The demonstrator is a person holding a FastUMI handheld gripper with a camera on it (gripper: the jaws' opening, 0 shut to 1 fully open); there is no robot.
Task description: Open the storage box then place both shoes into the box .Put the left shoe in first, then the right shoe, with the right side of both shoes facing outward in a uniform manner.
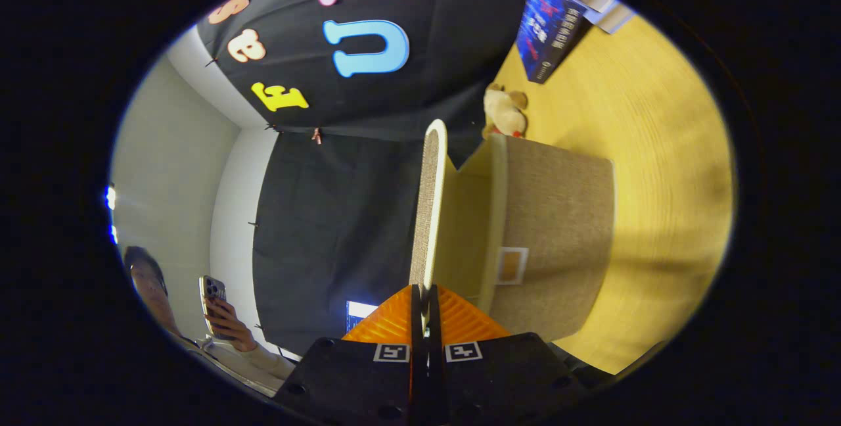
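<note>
Nearest the camera, the tool [426, 304] has its two orange ribbed fingers [387, 321] drawn almost together, pinching the edge of the beige woven fabric lid [428, 209] of the storage box; both pads appear to press on that thin panel. The whole view is rolled sideways, presumably because the hand has turned the tool to follow the lid as it swings on its hinge. Just beyond the fingers, the lid stands clear of the grey-beige fabric storage box [558, 235], and the gap shows the box's pale yellow inside, so the opening step looks well under way. The box rests on the yellow wooden desk [663, 169], a small label patch on its wall. Further past the box, a small cream plush toy [502, 110] lies on the desk. Off to the lid's far side, a person's hand [230, 327] holds a phone [211, 291].
</note>
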